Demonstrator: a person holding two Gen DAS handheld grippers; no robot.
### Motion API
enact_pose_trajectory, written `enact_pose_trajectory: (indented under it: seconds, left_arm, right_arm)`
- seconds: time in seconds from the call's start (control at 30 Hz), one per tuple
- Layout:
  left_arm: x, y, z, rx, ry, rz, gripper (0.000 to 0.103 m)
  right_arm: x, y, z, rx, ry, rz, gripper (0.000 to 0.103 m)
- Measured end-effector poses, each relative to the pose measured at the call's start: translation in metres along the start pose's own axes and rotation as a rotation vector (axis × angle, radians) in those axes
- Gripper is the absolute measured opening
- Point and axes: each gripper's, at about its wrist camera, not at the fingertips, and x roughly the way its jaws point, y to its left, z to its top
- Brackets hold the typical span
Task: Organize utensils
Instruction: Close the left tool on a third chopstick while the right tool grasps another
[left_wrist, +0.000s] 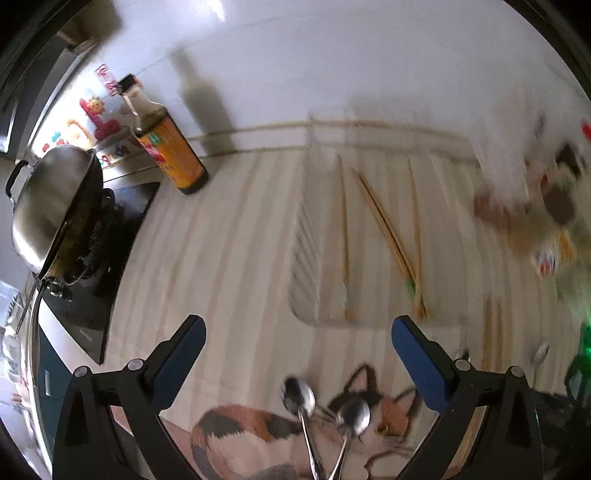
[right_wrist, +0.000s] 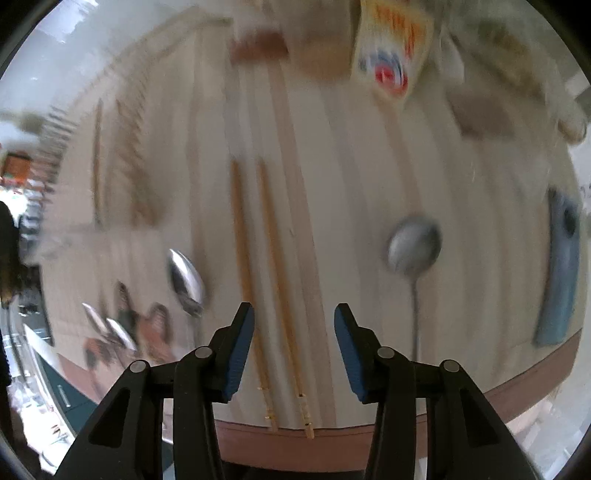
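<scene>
Blurred packets (right_wrist: 388, 48) beyond chopsticks (right_wrist: 266, 280)

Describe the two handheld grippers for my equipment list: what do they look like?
Both look alike. The left gripper and right gripper have matte black angular linkage arms with round silver-grey pivot pins. Each finger carries a flat blue pad. No cables, markings or sleeves show.

The left gripper (left_wrist: 298, 341) points steeply downward with its blue-padded fingers (left_wrist: 417, 363) spread as wide as they go, nothing between them. The right gripper (right_wrist: 294, 352) points straight down, its jaws partly apart and gripping nothing.
</scene>
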Motion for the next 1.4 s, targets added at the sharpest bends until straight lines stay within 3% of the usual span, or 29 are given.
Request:
enact_pose_trajectory:
  seconds: [0.03, 0.07, 0.13, 0.37, 0.47, 0.63, 0.77, 0.83, 0.9, 0.93, 0.97, 1.23, 1.4]
  left_arm:
    - [0.001, -0.006, -0.006, 0.018, 0.005, 0.002, 0.103]
    - [0.001, -0.014, -0.013, 0.037, 0.015, 0.000, 0.103]
    - [0.000, -0.026, -0.022, 0.059, 0.030, -0.010, 0.103]
    - [0.001, -0.095, -0.065, 0.171, 0.111, -0.125, 0.102]
    - [0.011, -0.131, -0.080, 0.227, 0.174, -0.195, 0.097]
    - [0.032, -0.171, -0.092, 0.280, 0.266, -0.267, 0.063]
    - [0.048, -0.192, -0.096, 0.301, 0.310, -0.267, 0.049]
    - [0.053, -0.199, -0.099, 0.317, 0.324, -0.262, 0.029]
    - [0.055, -0.200, -0.102, 0.318, 0.325, -0.260, 0.019]
    - [0.055, -0.200, -0.103, 0.321, 0.325, -0.257, 0.008]
    - [0.055, -0.199, -0.104, 0.320, 0.325, -0.257, 0.006]
    - [0.055, -0.168, -0.125, 0.246, 0.376, -0.247, 0.005]
    - [0.051, -0.164, -0.144, 0.259, 0.387, -0.244, 0.005]
  right_arm:
    - [0.007, 0.000, -0.004, -0.003, 0.003, -0.012, 0.027]
    - [0.009, 0.001, -0.008, -0.011, -0.020, -0.024, 0.024]
    - [0.009, 0.003, -0.015, -0.051, -0.040, -0.040, 0.010]
    - [0.004, -0.038, -0.041, 0.011, -0.016, -0.074, 0.007]
    - [0.001, -0.056, -0.051, 0.033, -0.016, -0.082, 0.007]
    - [0.000, -0.093, -0.066, 0.091, -0.017, -0.073, 0.007]
    - [0.001, -0.118, -0.075, 0.115, -0.016, -0.062, 0.007]
    - [0.001, -0.126, -0.080, 0.120, -0.019, -0.053, 0.007]
    - [0.003, -0.137, -0.083, 0.121, -0.019, -0.050, 0.007]
    - [0.003, -0.145, -0.081, 0.119, -0.018, -0.050, 0.007]
    - [0.004, -0.138, -0.079, 0.117, -0.017, -0.053, 0.007]
    - [0.008, -0.128, -0.074, 0.085, -0.014, -0.078, 0.007]
    - [0.015, -0.112, -0.077, 0.051, 0.006, -0.068, 0.007]
